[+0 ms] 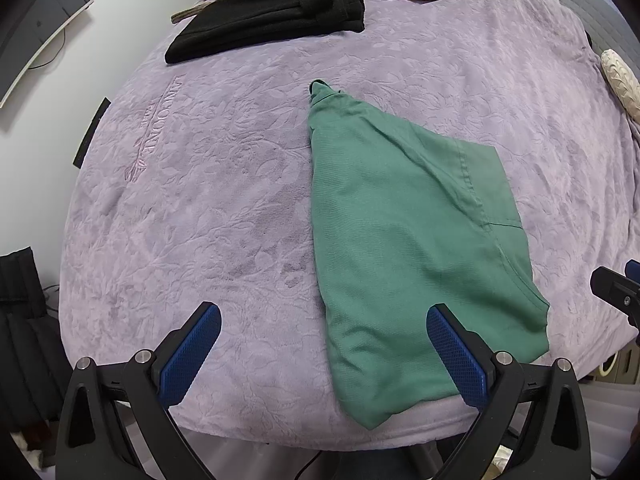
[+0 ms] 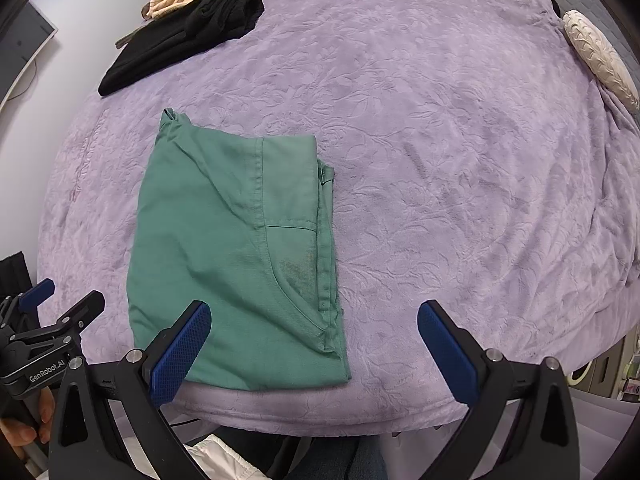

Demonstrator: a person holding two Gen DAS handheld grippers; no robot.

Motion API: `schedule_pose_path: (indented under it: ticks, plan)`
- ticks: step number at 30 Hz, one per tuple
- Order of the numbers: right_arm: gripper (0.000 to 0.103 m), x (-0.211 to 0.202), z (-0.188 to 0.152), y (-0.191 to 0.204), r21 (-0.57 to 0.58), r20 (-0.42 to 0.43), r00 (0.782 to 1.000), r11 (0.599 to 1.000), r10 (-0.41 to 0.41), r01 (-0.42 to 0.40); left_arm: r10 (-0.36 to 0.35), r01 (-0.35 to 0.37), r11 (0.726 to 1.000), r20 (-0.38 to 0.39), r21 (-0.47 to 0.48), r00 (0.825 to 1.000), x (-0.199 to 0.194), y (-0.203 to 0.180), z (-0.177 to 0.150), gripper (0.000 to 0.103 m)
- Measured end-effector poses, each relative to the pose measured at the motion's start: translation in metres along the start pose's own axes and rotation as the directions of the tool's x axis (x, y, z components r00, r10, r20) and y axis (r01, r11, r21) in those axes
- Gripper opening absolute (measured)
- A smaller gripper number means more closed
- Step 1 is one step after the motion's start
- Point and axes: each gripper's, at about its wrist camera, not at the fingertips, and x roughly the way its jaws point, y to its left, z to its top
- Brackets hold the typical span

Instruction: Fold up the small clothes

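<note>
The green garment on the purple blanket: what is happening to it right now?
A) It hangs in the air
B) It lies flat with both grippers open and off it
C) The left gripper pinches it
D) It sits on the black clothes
B: the green garment lies folded flat on the purple blanket, and the left gripper and right gripper are both open, holding nothing.

Blanket [image 1: 224, 184]: you see plush lilac cloth, embossed with leaves, matt.
Green garment [image 2: 224, 248]: you have fine-woven cloth, matt, stitched seams.
Black garment [image 1: 264, 24]: soft knit, dull.
Left gripper [image 1: 324, 354] pads [image 1: 188, 356]: blue, cross-hatched, on matt black plastic arms with shiny metal bolts.
</note>
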Motion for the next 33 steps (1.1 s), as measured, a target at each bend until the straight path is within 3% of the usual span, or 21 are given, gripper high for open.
schedule_pose_path:
  ticks: [33]
  plan:
    - [0.103,0.0012,0.0002,-0.0005,-0.003,-0.006,1.0,1.0,0.003,-0.003,0.007,-0.007,0.999,-0.002,0.039,1.0,-0.0011,-0.0089,0.0021,0.103]
